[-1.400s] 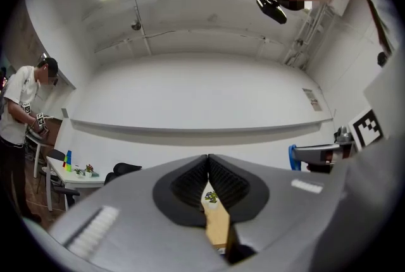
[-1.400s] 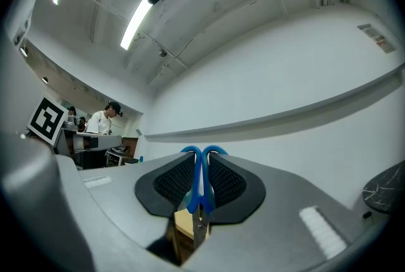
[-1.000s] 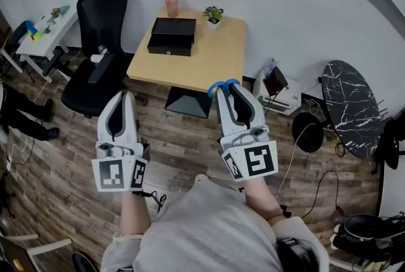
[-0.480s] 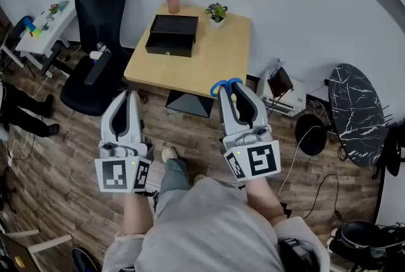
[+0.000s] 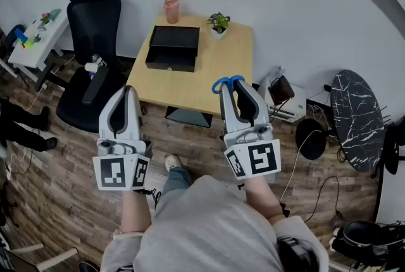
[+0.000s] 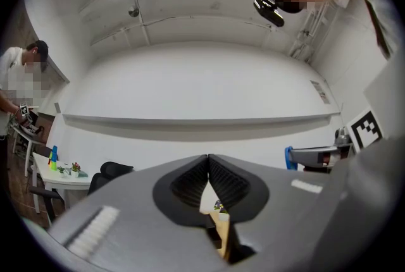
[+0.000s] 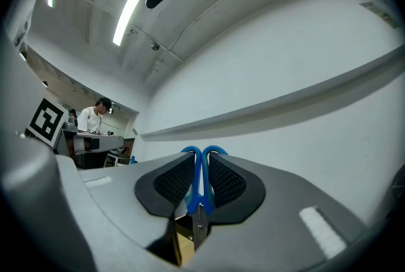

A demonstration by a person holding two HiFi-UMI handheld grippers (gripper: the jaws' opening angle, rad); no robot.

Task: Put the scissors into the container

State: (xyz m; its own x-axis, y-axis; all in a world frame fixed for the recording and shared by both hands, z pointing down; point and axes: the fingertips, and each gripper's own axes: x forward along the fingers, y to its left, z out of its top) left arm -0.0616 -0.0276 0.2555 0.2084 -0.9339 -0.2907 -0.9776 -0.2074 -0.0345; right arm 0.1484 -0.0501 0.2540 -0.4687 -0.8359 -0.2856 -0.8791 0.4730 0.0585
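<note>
Glossy blue plastic handles and a dull metal blade are seen on the scissors. The counter is finished in smooth pale wood, the container in matt black.

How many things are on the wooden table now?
3: a black container on the left half, a pink bottle behind it, a potted plant at the far edge. The right gripper may hide more.

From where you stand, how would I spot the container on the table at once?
Look for the light wooden table against the white wall. On its far left part lies a low black box, near a pink cup and a small potted plant. It is the only black, flat, rectangular thing there.
</note>
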